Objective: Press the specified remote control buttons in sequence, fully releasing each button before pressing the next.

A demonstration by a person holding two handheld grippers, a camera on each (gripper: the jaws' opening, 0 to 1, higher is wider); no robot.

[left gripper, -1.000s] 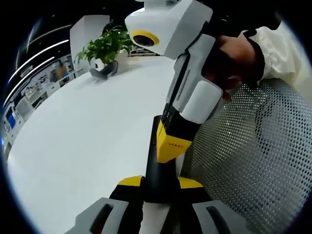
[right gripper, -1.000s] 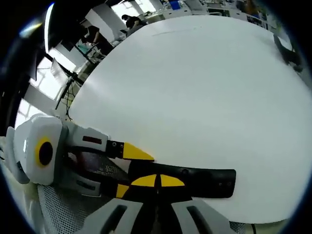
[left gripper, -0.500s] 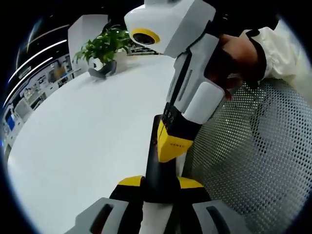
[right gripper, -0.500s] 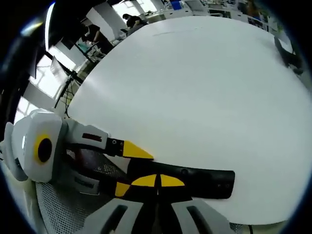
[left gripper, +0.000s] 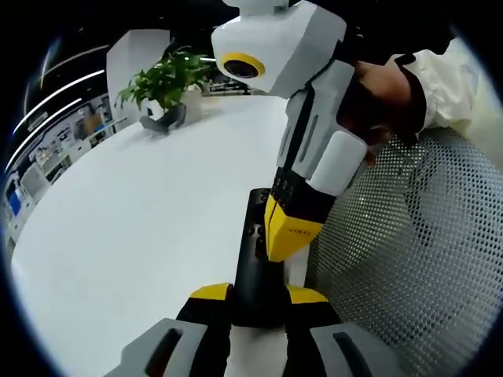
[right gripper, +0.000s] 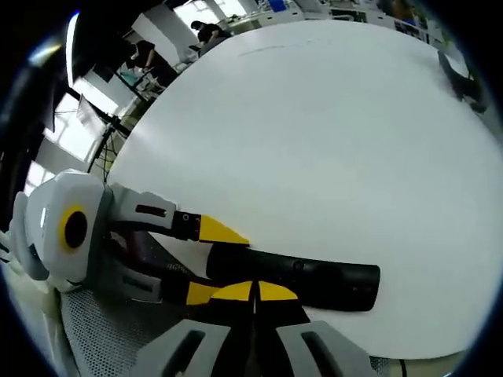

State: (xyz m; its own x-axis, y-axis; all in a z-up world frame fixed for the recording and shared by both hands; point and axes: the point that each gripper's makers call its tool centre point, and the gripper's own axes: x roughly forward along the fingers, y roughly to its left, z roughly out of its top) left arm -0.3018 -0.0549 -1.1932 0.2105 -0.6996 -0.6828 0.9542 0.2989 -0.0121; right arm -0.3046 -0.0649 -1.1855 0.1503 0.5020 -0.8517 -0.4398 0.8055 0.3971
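White table (left gripper: 141,212); left gripper (left gripper: 255,294) clamps black remote (left gripper: 258,259)

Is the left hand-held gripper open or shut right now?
Shut on the remote: the left hand-held gripper has its yellow-tipped jaws clamping the black body's near end, and the white table lies below.

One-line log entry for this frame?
left claw: shut on remote | right claw: shut, tip over remote buttons | white table

A slim black remote control (left gripper: 258,267) lies along the near edge of a white table (left gripper: 149,220), its small buttons facing up; in the right gripper view, the remote control (right gripper: 302,275) stretches sideways, its far end rounded.
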